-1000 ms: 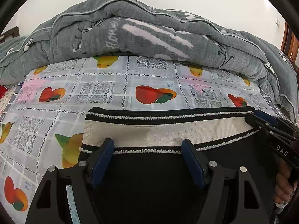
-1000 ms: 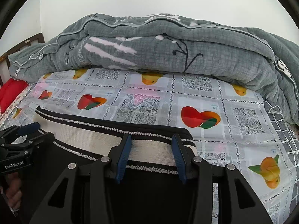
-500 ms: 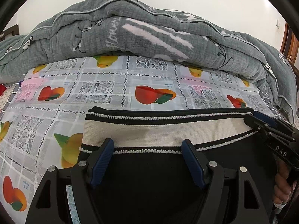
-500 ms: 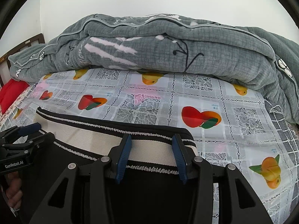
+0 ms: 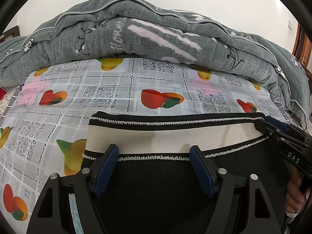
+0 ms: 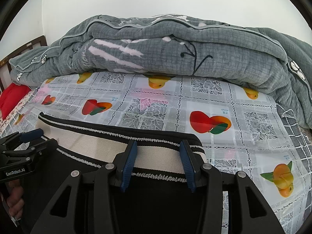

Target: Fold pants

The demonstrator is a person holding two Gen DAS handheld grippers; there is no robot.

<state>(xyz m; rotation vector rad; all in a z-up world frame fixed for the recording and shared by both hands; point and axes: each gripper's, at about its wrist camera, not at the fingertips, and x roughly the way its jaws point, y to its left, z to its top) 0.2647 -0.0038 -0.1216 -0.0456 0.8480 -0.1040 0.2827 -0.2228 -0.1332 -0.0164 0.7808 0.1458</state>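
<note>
Nearest, both grippers sit at the waistband (image 5: 171,136) of the black pants (image 5: 156,191): left gripper (image 5: 154,167) spread wide, right gripper (image 6: 159,163) narrower, apparently neither pinching yet. Folding seems barely begun; next, close on the band. Beyond lie the fruit-print tablecloth (image 6: 243,136) and grey quilt (image 5: 156,39).

Knit cloth pants (image 5: 156,191) w/ ribbed waistband (image 5: 169,136), glossy plastic tablecloth (image 5: 109,95), fuzzy grey quilt (image 5: 148,44) (matt).
</note>
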